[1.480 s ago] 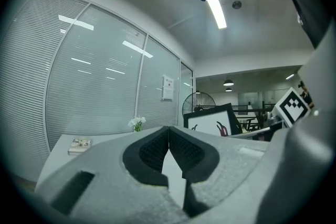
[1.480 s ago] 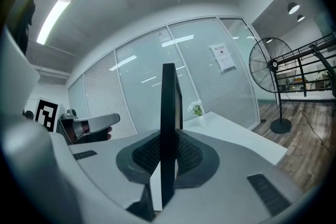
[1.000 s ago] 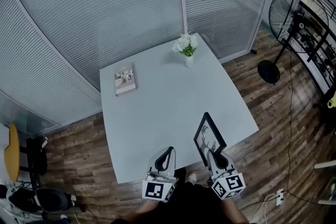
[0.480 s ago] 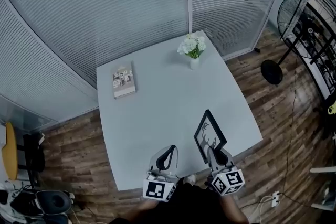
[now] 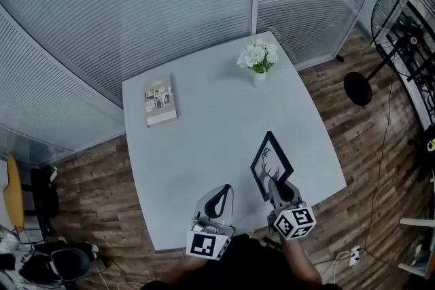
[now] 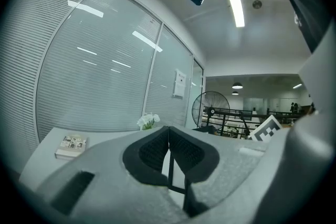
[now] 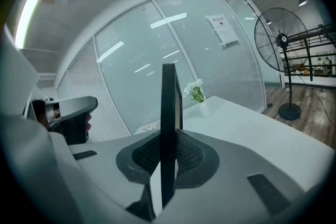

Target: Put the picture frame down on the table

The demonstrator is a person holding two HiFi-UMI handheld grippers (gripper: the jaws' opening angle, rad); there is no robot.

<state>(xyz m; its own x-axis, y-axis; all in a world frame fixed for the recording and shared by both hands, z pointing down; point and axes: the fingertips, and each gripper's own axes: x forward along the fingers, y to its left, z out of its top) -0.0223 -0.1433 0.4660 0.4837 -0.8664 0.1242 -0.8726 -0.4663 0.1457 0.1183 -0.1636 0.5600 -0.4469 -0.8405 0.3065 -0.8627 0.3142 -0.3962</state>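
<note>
The picture frame (image 5: 270, 163), clamped in right claw (image 5: 276, 184), advanced over table (image 5: 204, 139).

Smooth matt table (image 5: 204, 139), wood-plank floor (image 5: 95, 180), ribbed glass wall (image 5: 136, 3), smooth dark picture frame (image 5: 271, 164)

The picture frame (image 5: 271, 164) is a thin black rectangle around a white print with a dark antlered deer's head. It stands upright on edge, a corner uppermost and so tilted like a diamond. Its lower part is clamped between the right gripper's (image 5: 278, 185) jaws over the desk's (image 5: 204, 132) near right part. Whether it touches the desk cannot be told.
</note>
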